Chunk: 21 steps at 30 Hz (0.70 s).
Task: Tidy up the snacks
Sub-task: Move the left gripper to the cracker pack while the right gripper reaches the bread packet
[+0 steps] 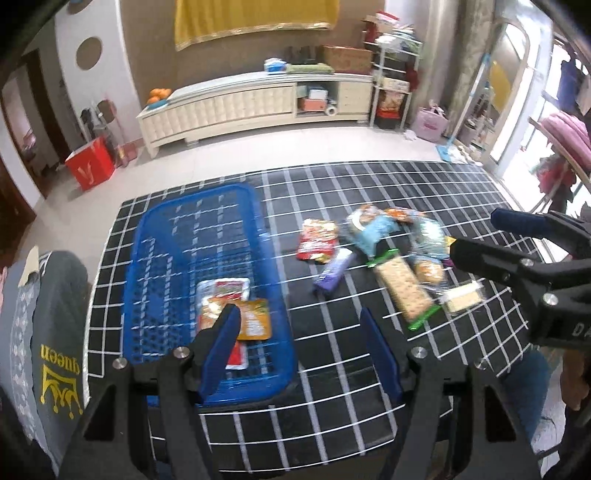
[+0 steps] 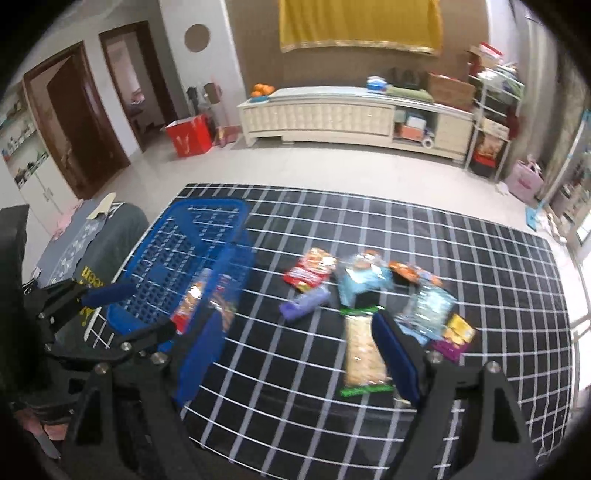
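Left gripper point(image 1: 301, 326): jaws apart, nothing between them. Right gripper point(image 2: 297, 349): jaws wide, empty. Blue slatted basket point(image 1: 162, 240) lies ahead-left of both, holding a few orange-red packets point(image 1: 236, 306). Loose snacks point(image 2: 365, 291) lie clustered ahead of the right gripper; long cracker pack point(image 2: 364, 354), green-ended, sits just inside its right finger.

A long cream cabinet point(image 2: 354, 114) stands against the far wall, with a blue bowl of oranges point(image 2: 262, 90) on its left end and a brown cardboard box point(image 2: 450, 90) on its right end. A yellow cloth point(image 2: 360, 24) hangs on the wall above. A red box point(image 2: 189, 139) sits on the pale floor point(image 2: 295, 166) left of the cabinet. A pink bag point(image 2: 524, 181) rests on the floor at the right. Two dark wooden doorways point(image 2: 85, 122) open at the left.
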Motion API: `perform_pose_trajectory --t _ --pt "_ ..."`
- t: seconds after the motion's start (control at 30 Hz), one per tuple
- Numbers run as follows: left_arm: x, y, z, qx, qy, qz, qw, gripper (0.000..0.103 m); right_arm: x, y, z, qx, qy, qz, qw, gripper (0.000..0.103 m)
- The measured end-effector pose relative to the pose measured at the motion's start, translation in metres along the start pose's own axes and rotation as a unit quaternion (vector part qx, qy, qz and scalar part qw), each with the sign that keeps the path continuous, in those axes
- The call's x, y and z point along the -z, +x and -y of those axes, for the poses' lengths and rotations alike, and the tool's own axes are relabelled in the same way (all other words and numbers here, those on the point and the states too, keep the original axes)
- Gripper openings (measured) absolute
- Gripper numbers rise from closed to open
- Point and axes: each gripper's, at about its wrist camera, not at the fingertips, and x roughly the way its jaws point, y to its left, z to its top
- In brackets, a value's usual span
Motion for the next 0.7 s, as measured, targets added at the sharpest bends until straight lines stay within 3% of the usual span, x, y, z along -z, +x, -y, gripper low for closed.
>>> perform_pose_trajectory --t 0.17,0.3,0.6,0.7 --pt "-0.007 0.009 0.038 0.016 0.015 -0.001 0.9998 0.069 0.018 -0.006 0.04 0.009 0.024 -0.008 1.0 0.086" --pt "-0.008 0.029 0.07 0.022 0.031 -0.024 0.999 0.07 0.035 -0.005 0.068 0.03 0.037 -0.011 0.999 0.088" --pt "-0.006 0.086 0.107 0.05 0.007 -0.078 0.9956 0.07 0.066 0.005 0.118 0.064 0.069 -0.014 0.995 0.102" --pt "-0.005 0.105 0.113 0.052 -0.005 -0.096 0.994 0.07 0.07 0.012 0.129 0.07 0.07 -0.018 0.995 0.103"
